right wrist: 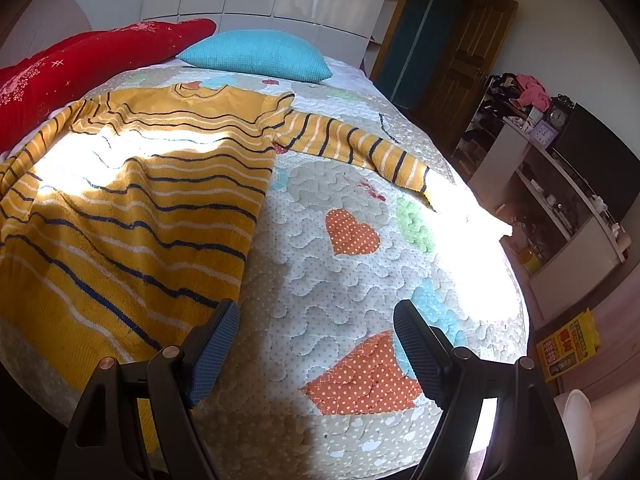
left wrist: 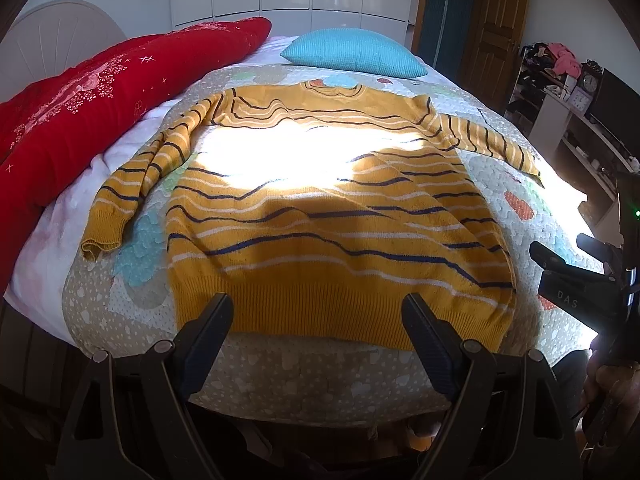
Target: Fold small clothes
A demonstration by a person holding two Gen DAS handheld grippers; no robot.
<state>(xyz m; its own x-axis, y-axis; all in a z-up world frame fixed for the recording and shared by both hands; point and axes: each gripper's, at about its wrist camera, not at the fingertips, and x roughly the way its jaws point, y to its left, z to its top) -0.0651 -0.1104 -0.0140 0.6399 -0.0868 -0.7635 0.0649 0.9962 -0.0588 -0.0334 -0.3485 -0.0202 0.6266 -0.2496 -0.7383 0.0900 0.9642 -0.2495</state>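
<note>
In the left wrist view, the left gripper (left wrist: 318, 312) hangs with its jaws spread wide and nothing between them, just over the ribbed hem of a yellow striped sweater (left wrist: 328, 216). The sweater lies flat and face-up on a quilted bedspread (left wrist: 532, 184), hem along the near edge of the bed, collar toward the far end. One sleeve runs down toward the left edge of the bed, the other reaches out toward the right edge. A band of sunlight crosses the chest. A turquoise pillow (left wrist: 354, 54) sits at the far end, and a red blanket (left wrist: 80, 112) lies along the left edge. The right gripper (left wrist: 568, 272) shows at the right side of this view, held by a hand (left wrist: 612, 392).

In the right wrist view, the right gripper (right wrist: 316, 320) is likewise wide open and empty, poised above bare bedspread (right wrist: 332, 272) near the bed's near right corner. Its left finger (right wrist: 218, 332) lies just beside the sweater's (right wrist: 132, 208) lower right side; whether it touches cannot be told. The outstretched sleeve (right wrist: 356, 144) points toward the right edge. The pillow (right wrist: 256, 56) and blanket (right wrist: 92, 60) lie beyond.
</note>
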